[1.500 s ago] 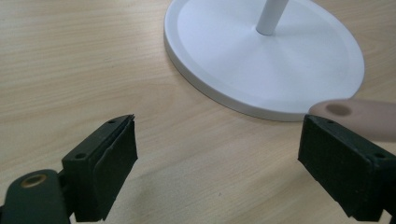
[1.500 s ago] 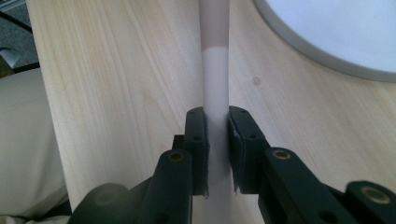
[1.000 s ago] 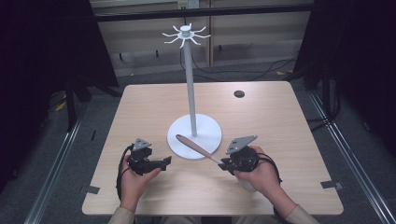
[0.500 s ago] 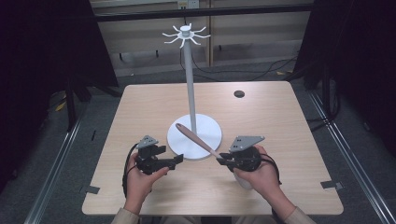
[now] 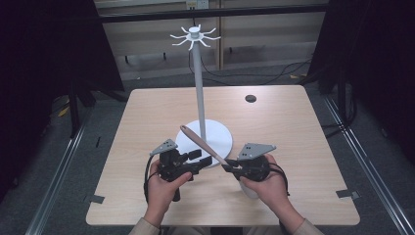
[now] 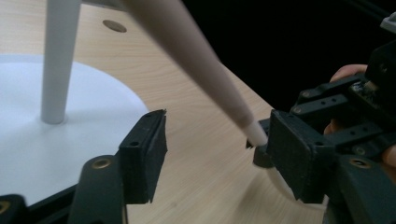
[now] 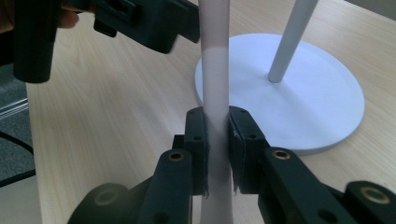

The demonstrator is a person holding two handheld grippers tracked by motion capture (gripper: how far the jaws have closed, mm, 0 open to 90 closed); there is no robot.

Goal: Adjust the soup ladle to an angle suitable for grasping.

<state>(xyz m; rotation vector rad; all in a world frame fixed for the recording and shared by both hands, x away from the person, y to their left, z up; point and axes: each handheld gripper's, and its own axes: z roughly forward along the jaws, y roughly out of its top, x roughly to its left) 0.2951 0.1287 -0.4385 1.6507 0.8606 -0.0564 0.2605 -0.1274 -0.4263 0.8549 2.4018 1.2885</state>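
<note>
A wooden spoon [image 5: 202, 145] slants up and to the left over the base of a white hook stand [image 5: 219, 140]. My right gripper [image 5: 228, 167] is shut on the spoon's pale handle [image 7: 215, 60], which rises between its jaws [image 7: 217, 140]. My left gripper [image 5: 201, 157] stands open right beside the handle, to its left. In the left gripper view the handle [image 6: 196, 56] comes down between the open jaws [image 6: 222, 154], close to the right one and touching neither. The right gripper [image 6: 348, 109] shows just behind that jaw. The stand's thin pole [image 5: 199, 88] carries a ring of hooks [image 5: 195, 35] at its top.
A small black disc [image 5: 250, 98] lies on the wooden table [image 5: 293, 137] at the back right. The stand's pole [image 7: 289, 42] rises just beyond the spoon. Dark curtains and floor rails flank the table.
My left gripper has moved right, from the table's left front up to the spoon handle. The right gripper has kept hold of the spoon and barely shifted.
</note>
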